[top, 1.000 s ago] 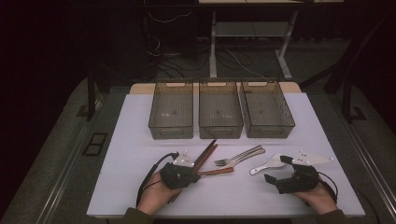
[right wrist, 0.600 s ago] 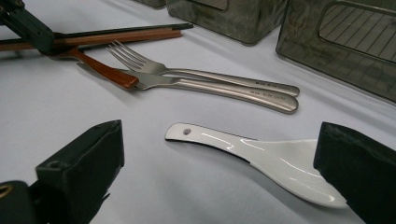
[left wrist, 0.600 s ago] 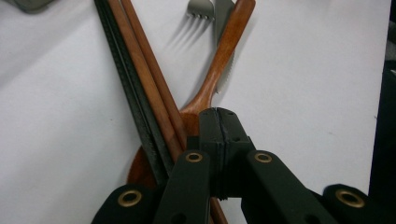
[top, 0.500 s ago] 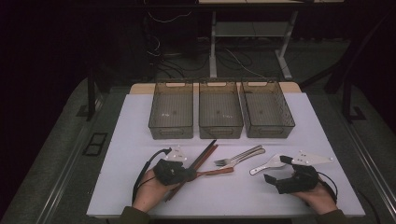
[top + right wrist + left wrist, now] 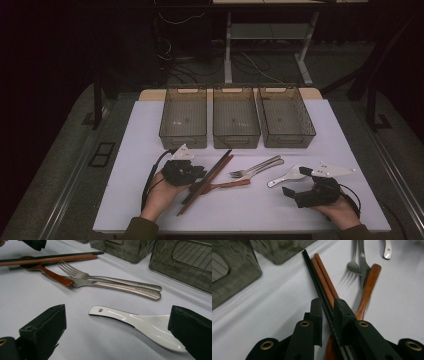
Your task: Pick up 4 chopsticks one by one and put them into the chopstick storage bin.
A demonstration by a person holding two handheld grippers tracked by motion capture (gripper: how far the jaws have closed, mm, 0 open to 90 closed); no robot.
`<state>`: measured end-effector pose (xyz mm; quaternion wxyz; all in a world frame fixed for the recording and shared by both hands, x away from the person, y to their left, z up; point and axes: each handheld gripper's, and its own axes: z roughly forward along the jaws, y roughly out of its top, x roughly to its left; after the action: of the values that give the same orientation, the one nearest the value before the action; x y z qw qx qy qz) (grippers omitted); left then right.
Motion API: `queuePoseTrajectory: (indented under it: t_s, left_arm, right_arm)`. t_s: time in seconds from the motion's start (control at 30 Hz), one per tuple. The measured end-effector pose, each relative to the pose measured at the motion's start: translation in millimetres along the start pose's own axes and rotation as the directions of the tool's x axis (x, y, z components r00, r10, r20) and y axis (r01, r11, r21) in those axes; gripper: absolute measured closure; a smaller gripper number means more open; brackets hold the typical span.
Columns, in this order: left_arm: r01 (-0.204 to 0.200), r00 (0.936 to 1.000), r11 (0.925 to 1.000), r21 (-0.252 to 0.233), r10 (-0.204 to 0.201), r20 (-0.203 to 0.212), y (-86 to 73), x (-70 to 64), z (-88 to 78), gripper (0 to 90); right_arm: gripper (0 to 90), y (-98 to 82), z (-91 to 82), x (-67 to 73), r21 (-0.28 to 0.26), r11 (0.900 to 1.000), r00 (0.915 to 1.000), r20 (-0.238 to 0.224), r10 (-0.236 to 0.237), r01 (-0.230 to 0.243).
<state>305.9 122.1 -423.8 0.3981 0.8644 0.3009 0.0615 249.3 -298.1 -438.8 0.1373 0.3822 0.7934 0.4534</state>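
Note:
A pair of black chopsticks (image 5: 215,170) and a pair of brown chopsticks (image 5: 323,270) lie side by side, slanting across the white table (image 5: 150,130). My left gripper (image 5: 197,172) straddles them. Its jaws have just been opening, and the black chopsticks (image 5: 312,270) run between them with a gap beside the left jaw. A wooden spoon (image 5: 230,184) lies under the chopsticks, with two metal forks (image 5: 257,166) to its right. My right gripper (image 5: 296,182) stands wide open around a white spoon (image 5: 140,321), whose bowl lies by the right jaw without being pressed.
Three empty smoky plastic bins (image 5: 183,117) (image 5: 236,117) (image 5: 285,117) stand in a row at the back of the table. The forks (image 5: 112,281) lie between the two grippers. The table's front edge is close behind both hands.
My left gripper has shifted a little to the left and away from the front edge. The chopsticks stay on the table. The right gripper has not moved.

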Motion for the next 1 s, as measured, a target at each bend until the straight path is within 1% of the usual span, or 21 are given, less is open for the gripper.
queuePoseTrajectory:
  t_s: [0.1, 0.2, 0.43, 0.5, 0.77, 1.0]
  left_arm:
    - [0.014, 0.9999, 0.9999, -0.009, -0.014, 0.001, 3.6, 3.5, 5.5, 72.9]
    - [0.018, 0.9998, 0.9998, -0.009, -0.018, 0.007, 4.9, 2.5, 11.1, 71.2]
    - [-0.001, 1.0000, 0.9999, 0.014, 0.001, -0.008, 5.0, -2.2, 15.8, 70.8]
    - [0.000, 0.9998, 0.9999, 0.015, 0.000, -0.018, 4.7, -3.3, 16.8, 71.1]
    - [-0.015, 0.9993, 0.9991, 0.039, 0.016, -0.033, 3.8, -2.6, 17.6, 71.8]
    - [-0.017, 0.9989, 0.9989, 0.044, 0.019, -0.044, 3.5, -2.6, 18.0, 72.4]
  right_arm:
    - [1.4, 0.0, 0.5, 0.0, 0.001, 1.000, 1.0000, 0.001, -0.006, 0.006]
    - [1.4, 0.0, 0.0, 0.4, 0.001, 1.000, 1.0000, 0.002, -0.005, 0.005]
    - [1.4, -0.5, -0.4, -0.1, 0.001, 1.000, 1.0000, 0.003, -0.001, 0.001]
    - [1.4, -0.6, -0.2, 0.2, 0.002, 1.000, 1.0000, 0.003, -0.003, 0.003]
    - [1.4, -0.6, -0.5, -0.3, 0.002, 1.000, 1.0000, 0.003, -0.001, 0.001]
    - [1.4, -0.6, 0.0, 0.0, 0.002, 1.000, 1.0000, 0.003, -0.003, 0.003]
